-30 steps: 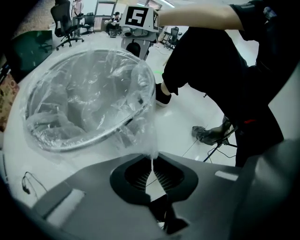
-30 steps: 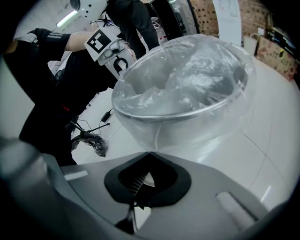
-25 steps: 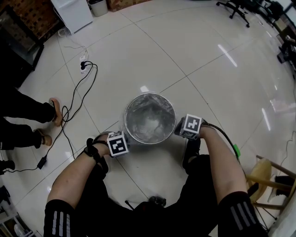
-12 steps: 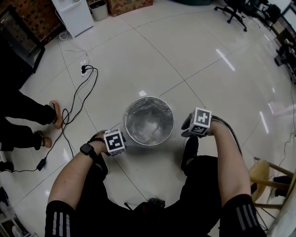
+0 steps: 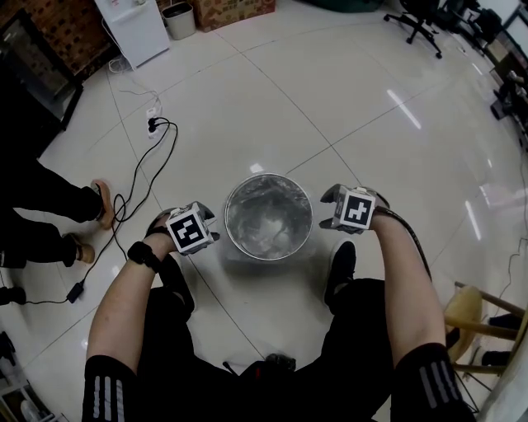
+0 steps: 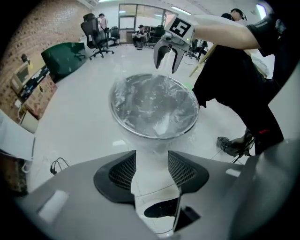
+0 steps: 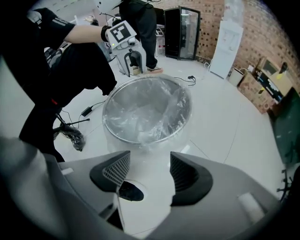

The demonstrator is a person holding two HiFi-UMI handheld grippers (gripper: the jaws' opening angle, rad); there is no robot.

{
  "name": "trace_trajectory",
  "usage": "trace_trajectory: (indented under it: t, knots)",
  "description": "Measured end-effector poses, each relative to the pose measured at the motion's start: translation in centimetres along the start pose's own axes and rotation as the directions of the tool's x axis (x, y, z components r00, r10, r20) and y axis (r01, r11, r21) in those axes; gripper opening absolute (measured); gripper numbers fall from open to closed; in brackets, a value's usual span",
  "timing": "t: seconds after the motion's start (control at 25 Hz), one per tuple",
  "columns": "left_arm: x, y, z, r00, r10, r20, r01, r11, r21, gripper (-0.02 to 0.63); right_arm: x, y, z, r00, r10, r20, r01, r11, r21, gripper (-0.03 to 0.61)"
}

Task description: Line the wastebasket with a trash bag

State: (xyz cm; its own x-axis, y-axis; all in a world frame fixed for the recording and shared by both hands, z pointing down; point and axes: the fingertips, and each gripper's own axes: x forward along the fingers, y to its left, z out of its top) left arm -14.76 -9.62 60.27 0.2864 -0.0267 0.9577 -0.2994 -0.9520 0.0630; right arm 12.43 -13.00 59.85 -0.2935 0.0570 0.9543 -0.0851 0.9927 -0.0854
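Observation:
A round metal wastebasket (image 5: pixel 269 178) stands on the tiled floor with a clear trash bag (image 5: pixel 266 224) lining it, the bag's edge folded over the rim. My left gripper (image 5: pixel 211 227) hovers just left of the basket. The right gripper (image 5: pixel 327 208) hangs just right of it. Both point steeply down and are open, their jaws having just been opening with nothing between them. In the left gripper view the left gripper (image 6: pixel 151 161) frames bare floor before the basket (image 6: pixel 140 136). The right gripper view shows the right gripper (image 7: pixel 150 171) likewise, the basket (image 7: pixel 140 139) ahead.
A black cable (image 5: pixel 140 165) runs across the floor at the left, near another person's feet (image 5: pixel 97 199). A white cabinet (image 5: pixel 132 25) and a small bin (image 5: pixel 177 16) stand at the back left. A wooden chair (image 5: pixel 474 317) is at the right.
Both grippers have come away from the basket's rim, the left one moving left and the right one right, and both have risen. Their jaws went from shut to open.

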Motion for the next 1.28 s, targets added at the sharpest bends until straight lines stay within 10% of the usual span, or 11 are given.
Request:
trace_trajectory:
  t: [0.84, 1.08, 1.28]
  knots:
    - [4.4, 5.8, 2.0, 0.995, 0.090, 0.033, -0.091, 0.995, 0.031, 0.207, 5.5, -2.4, 0.1, 1.000, -0.015, -0.009, 0.015, 1.000, -0.011, 0.276]
    - [1.4, 7.3, -1.9, 0.991, 0.083, -0.106, -0.087, 0.996, -0.030, 0.207, 2.4, -2.5, -2.3, 0.992, 0.041, -0.117, -0.036, 0.998, 0.043, 0.275]
    - [-4.3, 9.2, 4.9, 0.973, 0.173, 0.151, -0.161, 0.983, -0.088, 0.199, -2.8, -4.5, 1.7, 0.997, -0.082, -0.008, 0.082, 0.995, 0.052, 0.267]
